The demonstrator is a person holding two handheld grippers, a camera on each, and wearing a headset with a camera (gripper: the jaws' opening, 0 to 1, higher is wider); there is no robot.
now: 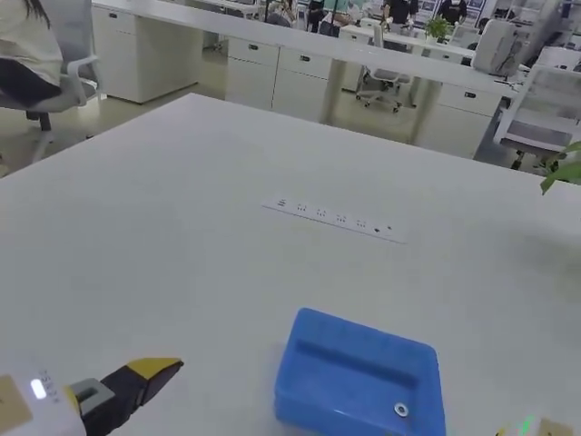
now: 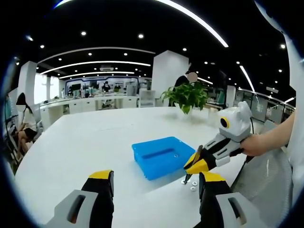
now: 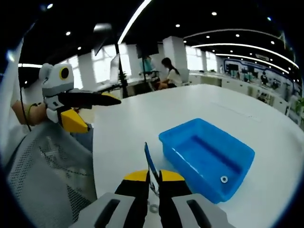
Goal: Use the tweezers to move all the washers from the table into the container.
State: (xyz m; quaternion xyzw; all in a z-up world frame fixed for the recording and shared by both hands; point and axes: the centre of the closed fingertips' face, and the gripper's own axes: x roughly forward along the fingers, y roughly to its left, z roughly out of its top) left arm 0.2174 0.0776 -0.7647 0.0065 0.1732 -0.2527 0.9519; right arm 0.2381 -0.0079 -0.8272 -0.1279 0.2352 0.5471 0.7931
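Washers: one washer [image 1: 400,410] lies on the floor of the container [image 1: 359,372], close to a corner; small loose washers [image 2: 194,188] lie on the table [image 1: 182,254] just beside the container, as the left gripper view shows
Container: blue, rectangular and open-topped, standing flat on the white table
Tweezers [image 3: 149,159]: a thin pair pinched in the jaws of the right gripper [image 3: 153,178] and sticking forward past them; in the left gripper view the tip points down at the table right by the loose washers, and whether it touches one cannot be told
Right gripper: jaws drawn tight together on the tweezers, held in a hand at one side of the container
Left gripper [image 2: 155,176]: jaws spread wide with nothing between them, held above the table at the other side of the container; its yellow-tipped jaw shows at the lower left of the head view
Power strip [image 1: 331,218]: white, lying flat on the table beyond the container and well apart from it
Potted plant [image 2: 186,97]: green, at the far edge of the table in the left gripper view
Person [image 1: 23,41]: seated on an office chair at the far left of the head view, off the table
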